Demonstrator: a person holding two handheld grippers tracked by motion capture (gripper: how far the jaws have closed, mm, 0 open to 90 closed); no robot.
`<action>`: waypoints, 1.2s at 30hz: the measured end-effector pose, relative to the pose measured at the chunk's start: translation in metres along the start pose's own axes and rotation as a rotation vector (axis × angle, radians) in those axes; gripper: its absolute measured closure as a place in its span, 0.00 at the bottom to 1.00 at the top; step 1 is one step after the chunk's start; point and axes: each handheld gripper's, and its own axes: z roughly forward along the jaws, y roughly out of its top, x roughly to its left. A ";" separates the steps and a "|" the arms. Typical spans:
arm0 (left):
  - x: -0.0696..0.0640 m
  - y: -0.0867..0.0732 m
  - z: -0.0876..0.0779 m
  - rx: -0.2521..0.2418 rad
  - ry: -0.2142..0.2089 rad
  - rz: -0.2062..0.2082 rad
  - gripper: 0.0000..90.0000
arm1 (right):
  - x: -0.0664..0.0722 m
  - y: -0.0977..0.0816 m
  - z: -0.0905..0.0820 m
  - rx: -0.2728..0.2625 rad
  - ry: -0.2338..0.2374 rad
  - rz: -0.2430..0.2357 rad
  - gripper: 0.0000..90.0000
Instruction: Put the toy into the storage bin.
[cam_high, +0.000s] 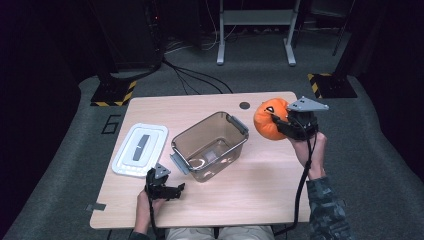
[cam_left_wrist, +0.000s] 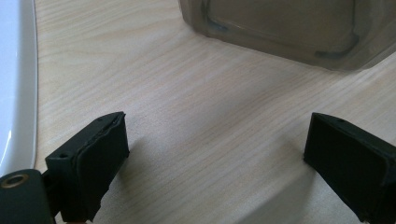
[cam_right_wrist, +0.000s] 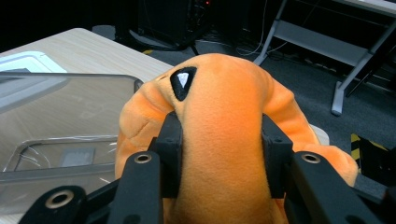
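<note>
The right gripper (cam_high: 284, 123) is clamped on one orange plush pumpkin (cam_high: 269, 119), its black jaws pressing deep into the soft body so the fabric bulges out between them. The toy hangs in the air at the far right of the counter (cam_high: 260, 185), just right of the bin. In the right gripper view the pumpkin (cam_right_wrist: 219, 140) fills the middle; one black eye patch shows on it, and the rest of its face is turned away or cut off by the jaws.

The left gripper (cam_high: 172, 191) sits low at the near left of the counter, jaws spread wide with nothing but bare wood between them – the left gripper view shows both pads (cam_left_wrist: 100, 154) apart over the grain.

Between the two grippers stands one clear plastic bin (cam_high: 210, 145) with grey handle clips, open at the top. Something small and pale lies on its floor, too faint to make out. One white lid (cam_high: 140, 149) lies flat to the left of the bin, near the left gripper; in the left gripper view only its rim (cam_left_wrist: 16, 84) shows at the edge.
</note>
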 end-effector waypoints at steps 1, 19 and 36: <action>0.000 0.000 0.000 0.000 0.001 -0.002 0.07 | 0.001 0.001 0.000 0.000 0.001 0.001 0.67; 0.000 0.000 0.000 0.000 0.000 0.000 0.07 | 0.016 0.016 0.009 -0.013 0.045 -0.027 0.67; 0.000 0.000 0.000 0.000 0.001 -0.002 0.07 | 0.033 0.031 0.015 -0.028 0.083 -0.061 0.67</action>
